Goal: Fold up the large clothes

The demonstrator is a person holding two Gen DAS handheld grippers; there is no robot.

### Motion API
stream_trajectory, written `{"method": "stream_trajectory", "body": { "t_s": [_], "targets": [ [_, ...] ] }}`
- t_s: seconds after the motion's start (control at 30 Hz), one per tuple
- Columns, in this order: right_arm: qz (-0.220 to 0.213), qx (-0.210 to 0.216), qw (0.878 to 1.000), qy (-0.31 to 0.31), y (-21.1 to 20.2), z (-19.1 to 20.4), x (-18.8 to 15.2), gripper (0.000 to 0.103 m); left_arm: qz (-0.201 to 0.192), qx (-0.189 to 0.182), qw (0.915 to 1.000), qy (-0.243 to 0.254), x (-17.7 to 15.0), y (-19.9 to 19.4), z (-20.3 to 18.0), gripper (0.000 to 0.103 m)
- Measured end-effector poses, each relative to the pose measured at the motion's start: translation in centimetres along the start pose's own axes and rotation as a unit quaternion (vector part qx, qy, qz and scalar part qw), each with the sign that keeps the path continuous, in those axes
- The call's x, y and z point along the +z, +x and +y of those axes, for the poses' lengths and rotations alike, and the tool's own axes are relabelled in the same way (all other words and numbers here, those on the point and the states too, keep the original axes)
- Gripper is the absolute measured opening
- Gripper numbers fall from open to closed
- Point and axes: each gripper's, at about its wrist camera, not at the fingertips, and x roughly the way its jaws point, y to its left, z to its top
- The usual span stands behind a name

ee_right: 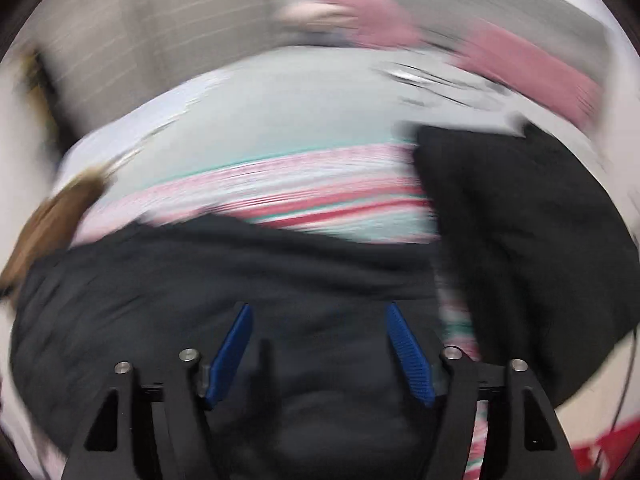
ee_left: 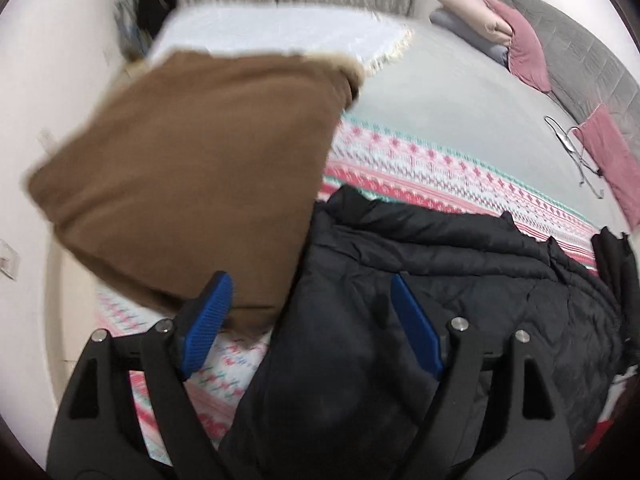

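The jacket (ee_left: 400, 320) is black and quilted, the folded garment (ee_left: 192, 184) plain brown. The blanket (ee_left: 440, 172) carries pink, red, white and mint bands (a knit-style geometric pattern). Pillows (ee_left: 528, 48) are dusty rose; gripper pads (ee_left: 208, 324) are blue.

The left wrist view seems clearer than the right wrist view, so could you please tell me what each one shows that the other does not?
Only the left wrist view shows the folded brown garment in full, lying to the left of the black jacket, and a white fringed blanket at the far end of the bed.

Only the right wrist view, which is blurred, shows a second black garment to the right, apart from the jacket.

Both show the jacket on the patterned bedspread, the pink pillows, and open jaws with blue pads on the left gripper and right gripper.
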Motion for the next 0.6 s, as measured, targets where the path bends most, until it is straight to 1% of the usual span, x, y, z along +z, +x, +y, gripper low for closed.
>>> {"method": "stream_trajectory", "body": {
  "t_s": [0.03, 0.07, 0.1, 0.13, 0.17, 0.2, 0.27, 0.3, 0.33, 0.4, 0.43, 0.47, 0.53, 0.6],
  "targets": [
    [0.012, 0.013, 1.000, 0.021, 0.7, -1.4, 0.0, 0.071, -0.015, 0.010, 0.9997, 0.013, 0.3, 0.3, -0.4, 0.081],
    [0.022, 0.024, 0.999, 0.033, 1.4, -2.4, 0.0, 0.071, -0.020, 0.013, 0.9995, 0.022, 0.2, 0.3, -0.9, 0.081],
    [0.028, 0.024, 0.999, 0.036, 1.9, -2.8, -0.1, 0.071, -0.026, 0.027, 0.9981, 0.048, 0.2, 0.5, -2.1, 0.078],
    [0.033, 0.019, 0.999, 0.035, 2.4, -3.0, 0.0, 0.071, -0.027, 0.025, 0.9974, 0.062, 0.0, 0.7, -3.0, 0.071],
    [0.038, 0.017, 0.999, 0.031, 3.2, -3.1, 0.0, 0.071, -0.027, 0.018, 0.9971, 0.069, -0.2, 0.8, -3.4, 0.043],
    [0.043, 0.024, 0.998, 0.030, 3.6, -3.0, 0.0, 0.069, -0.021, 0.017, 0.9966, 0.078, -0.5, 1.2, -4.3, 0.021],
    [0.050, 0.046, 0.997, 0.038, 4.1, -2.8, 0.2, 0.031, -0.027, 0.044, 0.9932, 0.104, -1.0, 1.4, -5.8, 0.011],
    [0.046, 0.040, 0.997, 0.038, 3.5, -2.7, 0.5, 0.013, -0.038, 0.048, 0.9922, 0.109, -1.0, 1.1, -5.9, 0.008],
    [0.031, 0.027, 0.999, 0.030, 2.8, -2.3, 0.8, 0.010, -0.048, 0.043, 0.9923, 0.105, -0.9, 0.8, -6.0, 0.008],
    [-0.010, 0.005, 1.000, 0.012, 0.8, -1.1, 1.6, 0.008, -0.076, 0.026, 0.9928, 0.089, -0.1, -0.6, -5.6, 0.007],
    [-0.027, 0.005, 1.000, 0.015, 0.1, -0.7, 2.1, 0.007, -0.095, 0.020, 0.9923, 0.077, 0.6, -1.5, -5.7, 0.007],
    [-0.041, 0.009, 0.999, 0.021, -0.4, -0.7, 2.6, 0.007, -0.106, 0.019, 0.9915, 0.074, 0.8, -2.0, -5.6, 0.007],
    [-0.061, 0.008, 0.997, 0.036, -0.5, -0.8, 3.2, 0.007, -0.136, 0.040, 0.9862, 0.085, 1.2, -2.2, -6.9, 0.007],
    [-0.066, -0.015, 0.997, 0.039, 0.7, -0.6, 3.5, 0.007, -0.148, 0.071, 0.9809, 0.104, 1.0, -1.4, -7.8, 0.007]
  ]
}}
